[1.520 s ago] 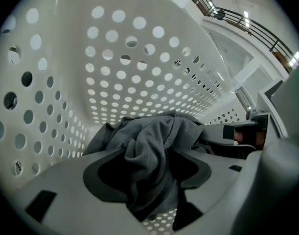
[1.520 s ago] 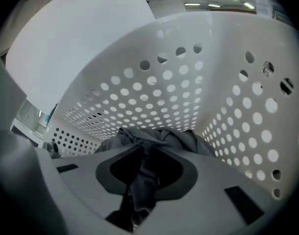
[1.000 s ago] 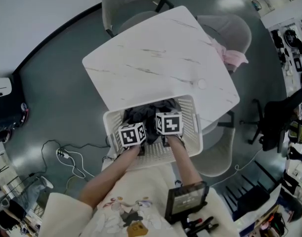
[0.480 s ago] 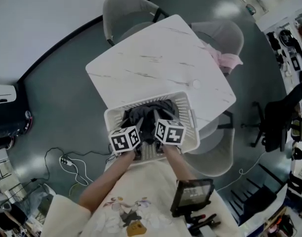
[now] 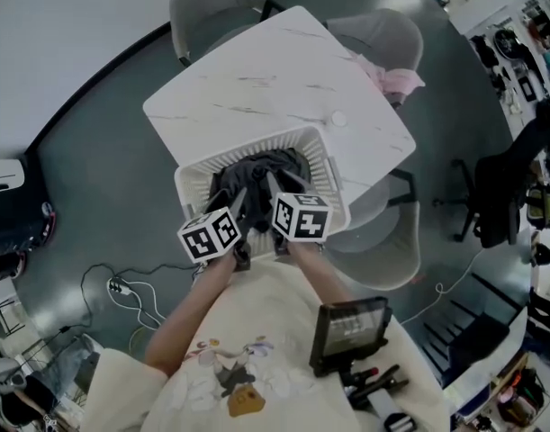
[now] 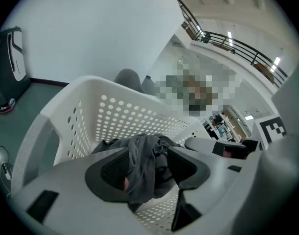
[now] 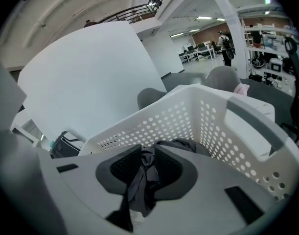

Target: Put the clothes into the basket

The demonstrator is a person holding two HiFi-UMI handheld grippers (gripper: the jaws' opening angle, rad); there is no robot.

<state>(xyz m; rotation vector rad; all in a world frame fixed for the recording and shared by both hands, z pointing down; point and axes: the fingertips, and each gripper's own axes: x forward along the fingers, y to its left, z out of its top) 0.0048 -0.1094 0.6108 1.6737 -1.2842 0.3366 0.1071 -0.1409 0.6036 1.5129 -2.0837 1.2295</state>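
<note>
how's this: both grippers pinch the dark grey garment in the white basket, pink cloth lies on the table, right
No: the pink cloth lies on the grey chair beside the table, as the head view shows. The left gripper and right gripper do pinch the dark grey garment in the white basket.

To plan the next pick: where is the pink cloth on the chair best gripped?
Probably pinch the pink cloth at its bunched middle, coming from above: it lies crumpled on the chair seat, right beside the table edge, which likely hinders a sideways approach.
</note>
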